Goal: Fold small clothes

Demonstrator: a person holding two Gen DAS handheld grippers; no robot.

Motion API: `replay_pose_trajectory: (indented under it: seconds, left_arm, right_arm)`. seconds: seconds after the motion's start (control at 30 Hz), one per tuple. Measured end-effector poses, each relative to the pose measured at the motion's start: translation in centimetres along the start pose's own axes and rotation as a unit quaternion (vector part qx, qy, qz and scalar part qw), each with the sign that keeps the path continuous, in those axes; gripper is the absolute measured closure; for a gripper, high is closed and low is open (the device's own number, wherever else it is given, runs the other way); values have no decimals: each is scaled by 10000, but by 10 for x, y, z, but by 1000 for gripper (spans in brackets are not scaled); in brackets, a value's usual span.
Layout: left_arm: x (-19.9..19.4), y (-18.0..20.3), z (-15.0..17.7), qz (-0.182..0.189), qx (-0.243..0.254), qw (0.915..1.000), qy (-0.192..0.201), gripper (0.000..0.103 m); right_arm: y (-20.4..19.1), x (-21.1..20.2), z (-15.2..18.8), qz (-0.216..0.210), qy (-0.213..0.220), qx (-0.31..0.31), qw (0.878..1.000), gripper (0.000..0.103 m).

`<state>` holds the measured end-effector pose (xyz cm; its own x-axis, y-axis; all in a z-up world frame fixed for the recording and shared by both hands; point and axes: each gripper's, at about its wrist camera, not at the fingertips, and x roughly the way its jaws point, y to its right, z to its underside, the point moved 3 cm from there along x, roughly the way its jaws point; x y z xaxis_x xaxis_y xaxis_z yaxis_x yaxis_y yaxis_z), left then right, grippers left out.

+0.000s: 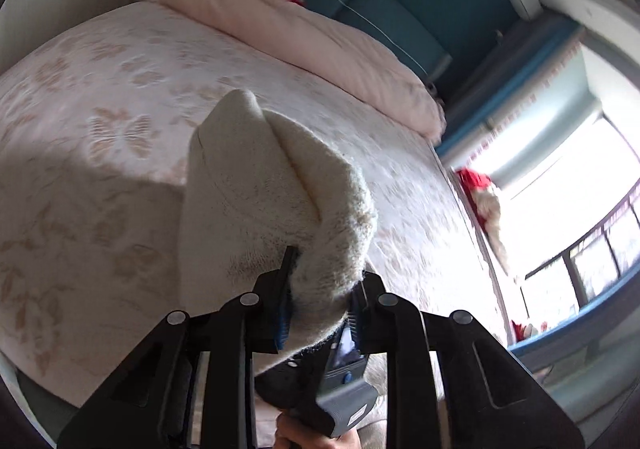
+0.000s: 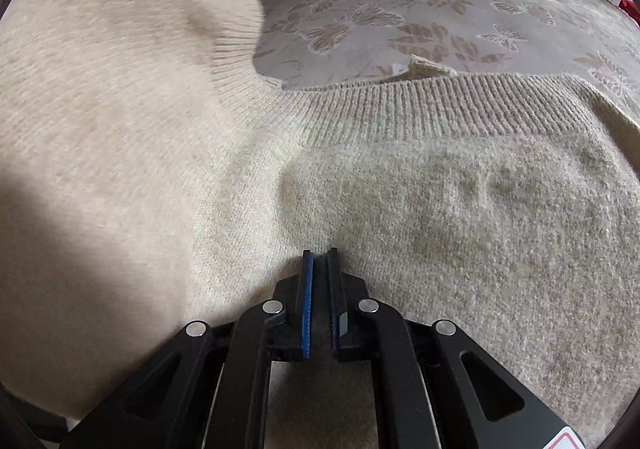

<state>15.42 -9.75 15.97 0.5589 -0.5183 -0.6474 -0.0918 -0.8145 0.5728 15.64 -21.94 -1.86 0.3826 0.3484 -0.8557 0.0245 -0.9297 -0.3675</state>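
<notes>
Evidently the left gripper (image 1: 320, 281) pinched the cream sweater's (image 2: 440, 217) lifted part for folding, while the right gripper (image 2: 321, 255), pressed together, pinned it on the bed (image 1: 100, 121).

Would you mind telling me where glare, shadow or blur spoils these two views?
Left wrist view: the window is blown out white, the bedspread and the pink duvet look motion-smeared, and the sweater casts a shadow to its left. Right wrist view: a dark shadow covers the lower left, and the raised knit at upper left is soft.
</notes>
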Motion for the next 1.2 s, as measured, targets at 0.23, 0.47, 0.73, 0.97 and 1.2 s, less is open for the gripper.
replay_pose_trajectory:
  seconds: [0.23, 0.47, 0.73, 0.97, 1.2]
  left_arm:
    - [61, 52, 54, 39, 650, 9948, -784, 82]
    - [90, 50, 127, -166, 1287, 9820, -1369, 57]
    - [37, 19, 154, -234, 2068, 9706, -1206, 34]
    - [37, -40, 145, -1064, 1952, 9680, -1161, 33]
    - [46, -80, 134, -1057, 1326, 9802, -1025, 38]
  right_arm:
    - [90, -90, 27, 237, 558, 643, 9961, 91]
    - [153, -154, 48, 559, 753, 1038, 9902, 53]
    - [128, -143, 11, -131, 484, 947, 9942, 28]
    - [107, -88, -10, -395, -313, 1172, 9918, 28]
    - [80, -60, -19, -406, -688, 1233, 9891, 24]
